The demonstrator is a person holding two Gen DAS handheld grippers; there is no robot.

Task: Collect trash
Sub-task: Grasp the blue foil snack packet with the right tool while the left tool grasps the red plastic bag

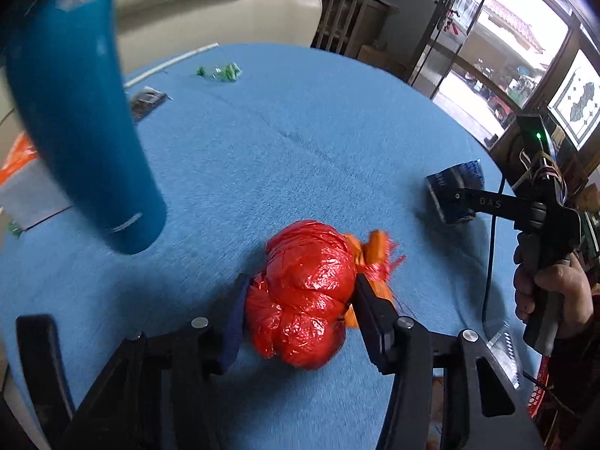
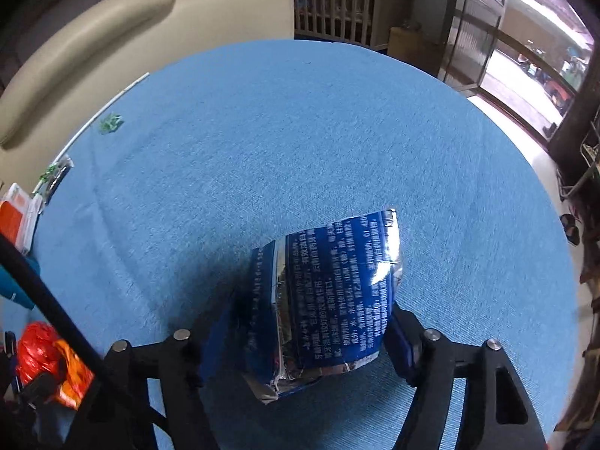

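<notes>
Left tool (image 1: 300,300) clamps the red bag bundle (image 1: 303,292) on the worktop (image 1: 300,131) | right tool (image 2: 300,322) pinches the blue foil packet (image 2: 330,292) there | both gripped low, I judge, for lifting away as trash.

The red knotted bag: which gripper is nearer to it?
Left. The left gripper has its fingers on either side of the red knotted bag; the right gripper is off to the side, straddling the blue foil packet.
</notes>
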